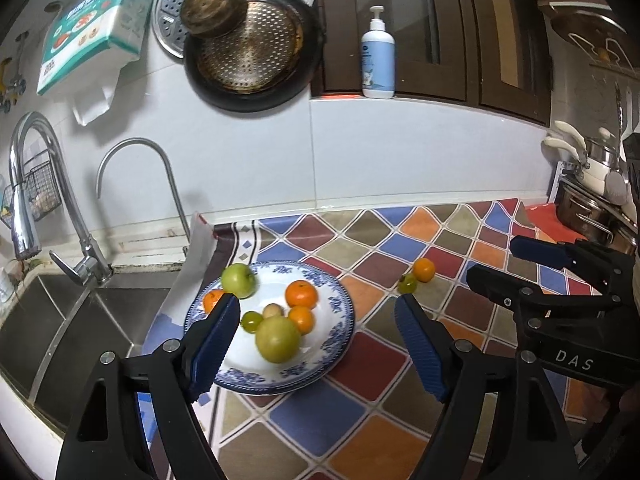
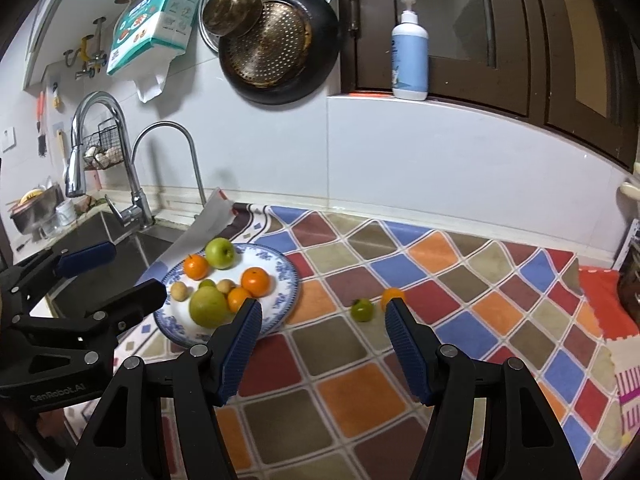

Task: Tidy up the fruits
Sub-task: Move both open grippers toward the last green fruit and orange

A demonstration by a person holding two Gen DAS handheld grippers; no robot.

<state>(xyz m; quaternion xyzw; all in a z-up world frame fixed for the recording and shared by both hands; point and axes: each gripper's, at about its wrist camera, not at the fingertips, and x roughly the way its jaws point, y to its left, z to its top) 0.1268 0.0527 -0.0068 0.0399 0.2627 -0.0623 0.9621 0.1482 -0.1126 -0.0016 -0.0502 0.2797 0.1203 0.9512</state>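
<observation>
The surface [image 2: 400,380] wears a bright mat of red, blue, orange and brown diamonds. At its left end sits a blue and white plate [image 2: 288,276] with fruit on it: a green apple [image 2: 220,253], a big pale green fruit [image 2: 208,307], some oranges [image 2: 255,281], small tan balls and a little green one. Two fruits lie on the mat, well apart from the plate: a small green fruit [image 2: 362,309] and a small orange one [image 2: 390,295] just beside it.

The left tongs [image 1: 316,324] hang above the plate, spread wide with nothing in them. The right tongs [image 2: 322,322] are wide too and grip nothing; the two loose fruits sit near their right tip.

Left of the mat is a steel sink [image 1: 60,320] with two curved taps [image 1: 132,148]. On the white wall [image 2: 440,152] hang a dark pan [image 2: 280,48], a small brass pot and a round steel tray. A pump bottle [image 2: 409,52] stands on the ledge by dark wood doors. Pots sit stacked at the far right in the left view.
</observation>
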